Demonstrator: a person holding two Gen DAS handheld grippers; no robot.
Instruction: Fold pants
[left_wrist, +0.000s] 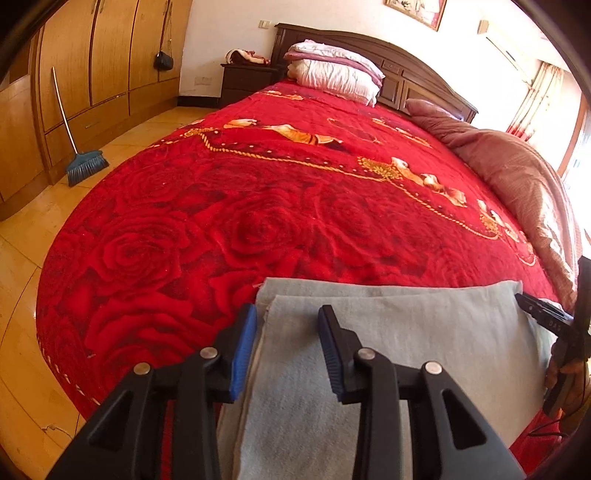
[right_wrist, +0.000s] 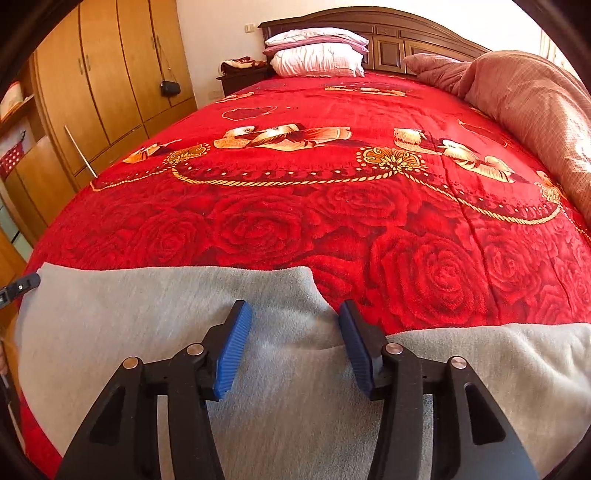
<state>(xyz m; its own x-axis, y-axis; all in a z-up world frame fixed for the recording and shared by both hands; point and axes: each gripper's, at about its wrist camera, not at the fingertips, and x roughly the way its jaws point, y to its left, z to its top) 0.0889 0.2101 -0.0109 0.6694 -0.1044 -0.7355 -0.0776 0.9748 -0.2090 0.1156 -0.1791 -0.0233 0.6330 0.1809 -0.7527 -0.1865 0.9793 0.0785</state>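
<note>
The grey pants (left_wrist: 388, 332) lie flat at the near edge of the bed (left_wrist: 258, 206), on a red rose-patterned blanket (right_wrist: 332, 221). In the left wrist view the fabric forms at least two stacked layers, the edge of the upper layer set slightly back from the one below. In the right wrist view a second grey portion (right_wrist: 517, 354) extends toward the right, level with the tongs.

Left tongs (left_wrist: 288, 332): jaws partly open, blue pads (left_wrist: 243, 347) apart. The left pad stands at the left edge of the folded fabric; the right pad stands over the cloth. No fabric is clamped between them.

Right tongs (right_wrist: 295, 328): jaws partly open, somewhat wider than the left set. Both blue pads (right_wrist: 232, 350) sit above the grey cloth near its far edge, with cloth visible in the gap but not pinched.

The right tongs appear at the right margin of the left wrist view (left_wrist: 543, 314), at the right end of the folded cloth, with part of the person's hand (left_wrist: 565, 384) behind them.

Surroundings: stacked pillows (right_wrist: 317, 51) at the dark wooden headboard (right_wrist: 388, 33), a pink quilt (right_wrist: 535, 99) along the right side of the bed, wooden wardrobes (left_wrist: 103, 55) on the left, and a blue broom (left_wrist: 85, 166) leaning against them.
</note>
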